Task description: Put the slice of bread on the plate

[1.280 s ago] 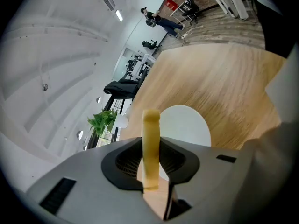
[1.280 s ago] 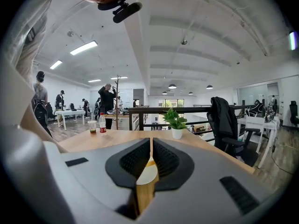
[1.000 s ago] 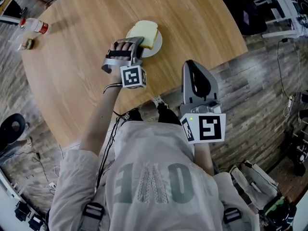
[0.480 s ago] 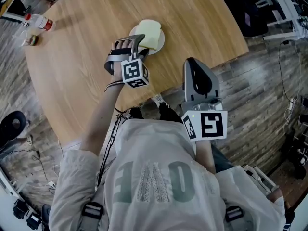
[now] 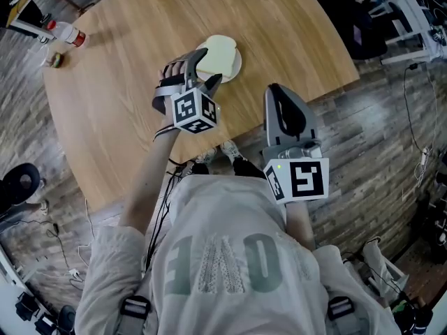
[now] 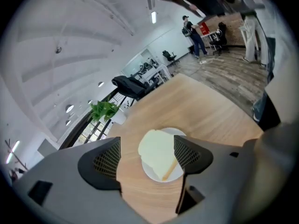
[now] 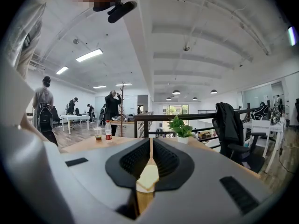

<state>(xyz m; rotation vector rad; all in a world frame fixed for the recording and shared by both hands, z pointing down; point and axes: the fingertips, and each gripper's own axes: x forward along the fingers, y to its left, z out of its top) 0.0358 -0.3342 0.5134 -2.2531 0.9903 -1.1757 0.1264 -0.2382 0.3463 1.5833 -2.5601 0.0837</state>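
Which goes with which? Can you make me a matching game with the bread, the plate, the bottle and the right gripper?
Things:
1 slice of bread
2 plate
3 bottle
4 right gripper

Matches:
A jaws together
B red cap, near the table edge
C white, under the bread
D lying on the plate

Pairs: 1-D, 2-C, 3-B, 4-A

Head view: left gripper point(image 5: 202, 74), jaws opening with nothing gripped between them, covers the near rim of the plate point(image 5: 236, 67) and the bread's point(image 5: 218, 53) near-left corner. Table point(image 5: 126, 103) far edge cut off at top. Bottle point(image 5: 68, 33) label too small to read. Small object point(image 5: 56, 60) beside it unidentifiable. Left gripper view: right jaw hides part of the plate rim.
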